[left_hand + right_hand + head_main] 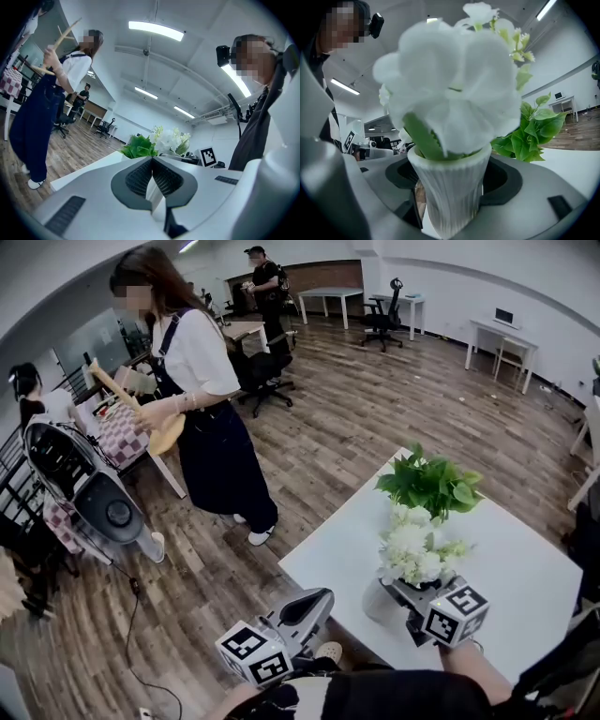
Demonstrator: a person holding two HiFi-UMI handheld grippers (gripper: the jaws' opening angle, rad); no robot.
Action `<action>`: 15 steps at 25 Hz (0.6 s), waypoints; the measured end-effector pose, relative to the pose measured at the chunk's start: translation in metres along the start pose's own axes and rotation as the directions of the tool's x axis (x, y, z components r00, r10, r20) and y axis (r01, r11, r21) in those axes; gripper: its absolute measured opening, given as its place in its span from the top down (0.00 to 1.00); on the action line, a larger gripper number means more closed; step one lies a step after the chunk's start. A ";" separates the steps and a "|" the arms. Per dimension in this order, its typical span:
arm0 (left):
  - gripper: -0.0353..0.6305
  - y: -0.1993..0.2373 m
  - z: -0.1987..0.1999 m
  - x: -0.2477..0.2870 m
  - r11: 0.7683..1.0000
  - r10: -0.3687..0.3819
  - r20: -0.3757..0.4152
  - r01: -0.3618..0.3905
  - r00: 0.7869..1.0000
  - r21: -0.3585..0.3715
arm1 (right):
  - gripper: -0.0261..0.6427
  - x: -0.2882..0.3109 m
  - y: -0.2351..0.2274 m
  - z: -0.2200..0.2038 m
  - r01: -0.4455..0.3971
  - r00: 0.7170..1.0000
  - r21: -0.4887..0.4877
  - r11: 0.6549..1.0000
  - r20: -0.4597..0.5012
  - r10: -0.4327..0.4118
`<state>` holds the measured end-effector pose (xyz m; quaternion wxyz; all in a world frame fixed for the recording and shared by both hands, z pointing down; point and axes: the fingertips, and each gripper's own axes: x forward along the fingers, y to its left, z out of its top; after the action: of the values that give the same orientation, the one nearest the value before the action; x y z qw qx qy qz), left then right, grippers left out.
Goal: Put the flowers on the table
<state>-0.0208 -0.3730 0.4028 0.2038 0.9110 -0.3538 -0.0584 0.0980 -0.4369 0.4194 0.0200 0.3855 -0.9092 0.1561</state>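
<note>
White flowers (411,549) stand in a ribbed white vase (379,600) near the front-left edge of the white table (525,568). My right gripper (398,594) is shut on the vase. In the right gripper view the vase (450,197) fills the gap between the jaws, with the blooms (450,89) above it. I cannot tell whether the vase's base touches the table. My left gripper (314,601) hangs off the table's near edge, shut and empty; its pads (140,177) meet. From the left gripper view the flowers (171,139) show ahead.
A green leafy plant (431,486) stands on the table just behind the flowers. A person in a dark apron (211,418) stands on the wood floor to the left. A fan (94,493), a floor cable (131,615) and office chairs (267,371) lie further left and back.
</note>
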 end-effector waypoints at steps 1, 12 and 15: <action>0.93 -0.001 -0.001 0.000 1.000 0.001 0.002 -0.001 1.000 0.000 | 0.41 0.000 0.000 -0.001 -0.004 1.000 -0.002 1.000 0.000 0.004; 0.93 -0.011 -0.004 0.000 1.000 0.000 0.009 0.000 1.000 0.005 | 0.41 -0.004 0.001 -0.001 -0.005 1.000 0.000 1.000 -0.005 0.005; 0.93 -0.014 -0.003 -0.001 1.000 0.001 0.010 -0.001 1.000 0.007 | 0.41 -0.007 0.003 0.001 -0.002 1.000 -0.006 1.000 -0.009 0.002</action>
<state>-0.0125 -0.3620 0.4001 0.1988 0.9112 -0.3556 -0.0614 0.1006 -0.4303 0.4161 0.0249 0.3839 -0.9099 0.1552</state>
